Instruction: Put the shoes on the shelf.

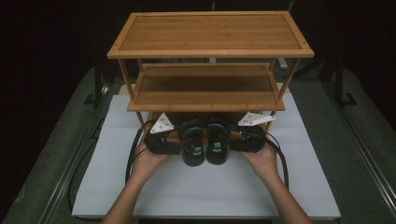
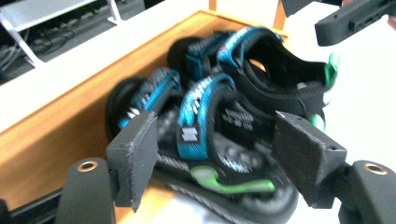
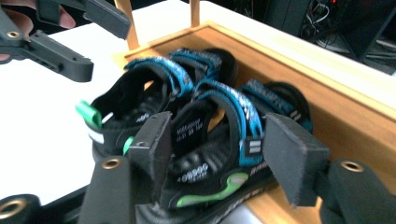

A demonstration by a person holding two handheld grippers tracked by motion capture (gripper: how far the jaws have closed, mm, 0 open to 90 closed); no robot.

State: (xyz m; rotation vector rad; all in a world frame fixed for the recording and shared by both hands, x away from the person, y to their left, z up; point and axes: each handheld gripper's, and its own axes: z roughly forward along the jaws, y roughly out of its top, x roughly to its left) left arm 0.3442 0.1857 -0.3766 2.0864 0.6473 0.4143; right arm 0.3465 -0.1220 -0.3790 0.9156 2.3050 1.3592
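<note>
Two black sandals with blue straps and green accents, the left sandal and right sandal, sit side by side with toes on the bottom tier of a bamboo shoe rack and heels overhanging onto a white mat. The left gripper and right gripper flank them, jaws released, pads standing off each sandal's sides. The mat covers a grey table; the room behind is dark.

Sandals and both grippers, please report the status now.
Left gripper and right gripper open, pads off the straps. Sandals paired, toes on the rack's bottom shelf. Nothing in the way.
</note>
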